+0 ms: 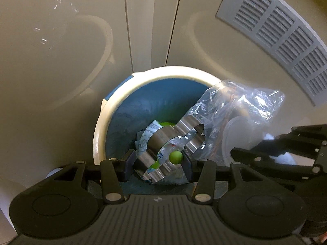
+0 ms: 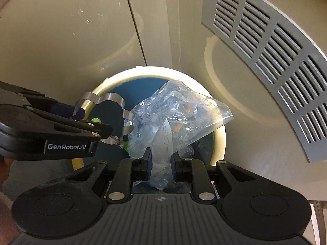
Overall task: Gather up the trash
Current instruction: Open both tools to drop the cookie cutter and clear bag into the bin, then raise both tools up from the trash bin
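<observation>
My left gripper [image 1: 157, 163] is shut on a shiny metal cookie cutter [image 1: 185, 126] and points steeply down over a round bin [image 1: 169, 72] with a cream rim and a blue liner. In the bin lie a crumpled printed wrapper [image 1: 147, 134] and green pieces, one a small ball [image 1: 175, 157]. My right gripper [image 2: 161, 159] is shut on a crinkled clear plastic bag [image 2: 179, 118], which hangs over the bin's right half [image 2: 219, 143]. In the right wrist view the left gripper [image 2: 96, 122] and the cutter [image 2: 112, 97] are at the left. The left wrist view has the right gripper [image 1: 237, 153] and bag [image 1: 241, 106] at the right.
Beige cabinet panels [image 1: 81, 40] stand close behind the bin, with vertical seams between them. A grey slatted vent grille [image 2: 265, 61] is set into the panel at the upper right. The two grippers are side by side, close together above the bin's mouth.
</observation>
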Demonstrator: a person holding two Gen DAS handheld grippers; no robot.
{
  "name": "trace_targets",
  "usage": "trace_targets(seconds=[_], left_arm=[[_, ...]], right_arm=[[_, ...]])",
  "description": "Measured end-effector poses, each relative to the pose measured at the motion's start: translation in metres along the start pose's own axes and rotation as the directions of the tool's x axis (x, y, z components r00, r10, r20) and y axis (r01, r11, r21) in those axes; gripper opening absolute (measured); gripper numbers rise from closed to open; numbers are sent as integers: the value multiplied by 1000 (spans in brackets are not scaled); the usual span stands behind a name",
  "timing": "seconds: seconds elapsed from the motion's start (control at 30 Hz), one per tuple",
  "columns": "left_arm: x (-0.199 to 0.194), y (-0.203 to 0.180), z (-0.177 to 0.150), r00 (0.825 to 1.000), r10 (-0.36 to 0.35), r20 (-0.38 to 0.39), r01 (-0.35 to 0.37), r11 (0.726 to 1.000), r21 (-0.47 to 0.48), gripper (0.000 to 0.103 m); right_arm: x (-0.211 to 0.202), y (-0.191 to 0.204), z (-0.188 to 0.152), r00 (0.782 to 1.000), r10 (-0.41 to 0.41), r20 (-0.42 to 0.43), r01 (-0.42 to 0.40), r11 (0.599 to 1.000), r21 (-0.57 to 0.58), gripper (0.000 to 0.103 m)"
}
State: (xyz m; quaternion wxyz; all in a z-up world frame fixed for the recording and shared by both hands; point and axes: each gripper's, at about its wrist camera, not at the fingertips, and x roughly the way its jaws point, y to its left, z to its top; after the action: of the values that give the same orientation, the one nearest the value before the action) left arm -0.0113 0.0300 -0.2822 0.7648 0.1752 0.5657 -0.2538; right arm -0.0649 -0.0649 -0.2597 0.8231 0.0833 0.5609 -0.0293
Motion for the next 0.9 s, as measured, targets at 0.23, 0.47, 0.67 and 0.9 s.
trace_targets(seconds=[0.23,0.47,0.67,0.9], left_arm=[[12,-3,-1,1000,5,-26,-4,1000,17,54],[19,1,3,998,38,-46,-37,999,12,83],[7,24,0,1000,18,-12,-19,997,-73,103],[-39,42,-11,998,-38,53,44,990,-133,103]], right_arm=[[14,2,10,999,-9,-34,10,1000,25,21],[16,1,12,999,-35,-32,37,998,50,37],[6,-19,7,999,-47,5,46,984,171,81],[-37,-18,-4,996,-30,87,14,984,179,84]])
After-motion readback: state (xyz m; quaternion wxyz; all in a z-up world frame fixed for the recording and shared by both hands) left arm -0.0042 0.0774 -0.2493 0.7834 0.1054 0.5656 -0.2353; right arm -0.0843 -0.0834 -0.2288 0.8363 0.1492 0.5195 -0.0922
